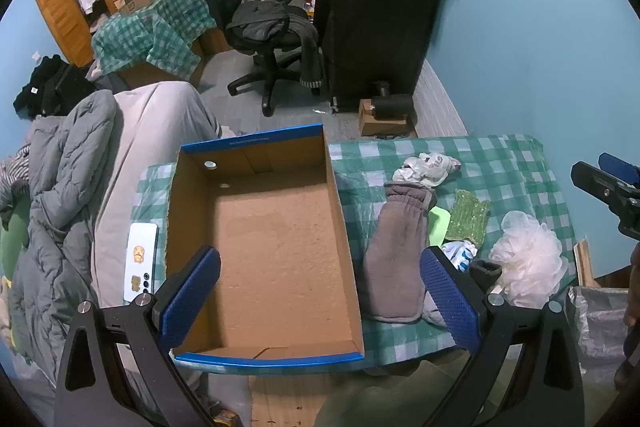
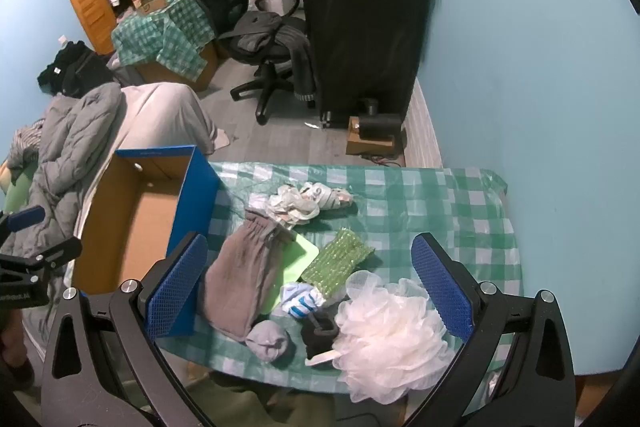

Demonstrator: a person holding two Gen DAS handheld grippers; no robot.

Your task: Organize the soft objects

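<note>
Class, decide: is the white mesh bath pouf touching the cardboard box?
Apart. The right wrist view shows the pouf far from the box, with a gray mitt and checked cloth between.

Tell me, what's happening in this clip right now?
A person holds two tools over a checkered table, both open and empty. The left tool hovers above an empty cardboard box. The right tool hovers above a pile beside the box: a grey mitt, a white bath pouf, a green sponge and socks. Nothing is packed yet.
</note>
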